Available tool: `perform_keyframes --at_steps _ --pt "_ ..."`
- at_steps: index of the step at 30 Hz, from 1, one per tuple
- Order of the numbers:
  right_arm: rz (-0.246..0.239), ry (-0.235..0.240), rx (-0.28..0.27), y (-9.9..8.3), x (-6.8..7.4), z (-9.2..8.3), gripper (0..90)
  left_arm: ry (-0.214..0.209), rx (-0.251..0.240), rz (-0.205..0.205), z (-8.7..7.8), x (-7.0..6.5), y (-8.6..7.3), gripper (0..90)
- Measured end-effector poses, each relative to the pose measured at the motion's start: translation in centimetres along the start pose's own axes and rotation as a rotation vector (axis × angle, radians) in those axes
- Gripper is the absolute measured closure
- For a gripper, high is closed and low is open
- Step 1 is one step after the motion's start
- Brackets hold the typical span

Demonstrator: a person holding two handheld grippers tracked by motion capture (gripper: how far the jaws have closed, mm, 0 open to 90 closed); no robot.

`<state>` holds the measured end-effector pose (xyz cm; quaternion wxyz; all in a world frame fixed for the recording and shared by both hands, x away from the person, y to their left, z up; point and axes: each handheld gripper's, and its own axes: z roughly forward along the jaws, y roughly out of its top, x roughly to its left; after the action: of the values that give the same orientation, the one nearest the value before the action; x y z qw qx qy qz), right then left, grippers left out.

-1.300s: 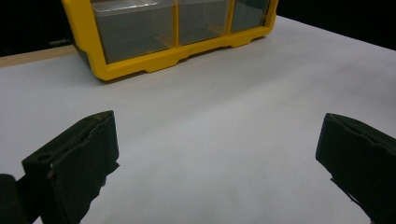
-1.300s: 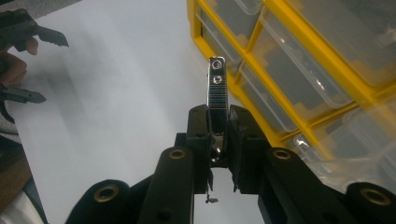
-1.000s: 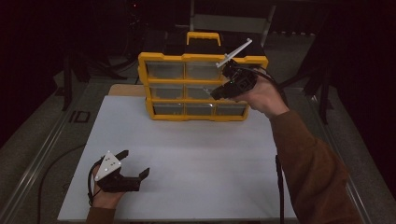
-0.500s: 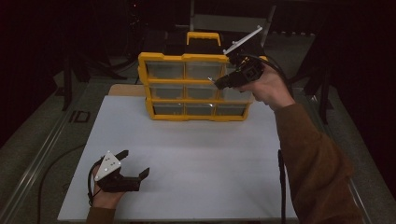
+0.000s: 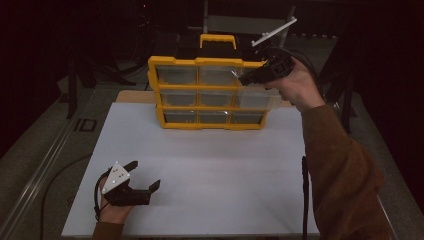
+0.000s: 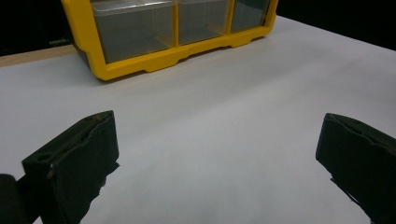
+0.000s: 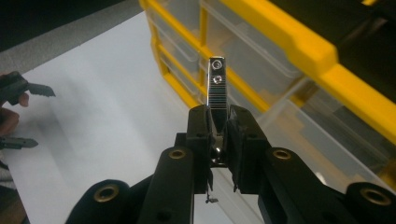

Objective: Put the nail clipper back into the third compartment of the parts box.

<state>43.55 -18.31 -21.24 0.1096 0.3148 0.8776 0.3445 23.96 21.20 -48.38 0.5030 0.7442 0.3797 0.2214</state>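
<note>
At the organizer's [image 5: 210, 92] top-right corner, raised right gripper [image 7: 217, 133] clenched on nail clipper [image 7: 216, 86]; left gripper [image 5: 142, 176] released.

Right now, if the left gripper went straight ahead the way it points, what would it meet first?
The left gripper points across bare white table; first in line looks like the yellow drawer organizer's bottom row, though depth is hard to judge.

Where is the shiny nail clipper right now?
The nail clipper is pinched in the right claw, held up beside the yellow drawer box, near its pulled-out right-hand drawer.
</note>
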Motion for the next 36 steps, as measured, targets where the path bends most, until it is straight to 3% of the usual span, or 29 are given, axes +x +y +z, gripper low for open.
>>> perform_keyframes --at_steps 27,36 --pt "0.070 -0.108 0.038 -2.8 -2.9 -0.7 79.5 0.004 0.004 0.001 0.0 -0.1 0.0 0.1" --pt "0.097 -0.121 0.036 -3.4 -3.7 -0.7 77.1 0.004 0.005 0.001 0.0 0.0 0.0 0.1"
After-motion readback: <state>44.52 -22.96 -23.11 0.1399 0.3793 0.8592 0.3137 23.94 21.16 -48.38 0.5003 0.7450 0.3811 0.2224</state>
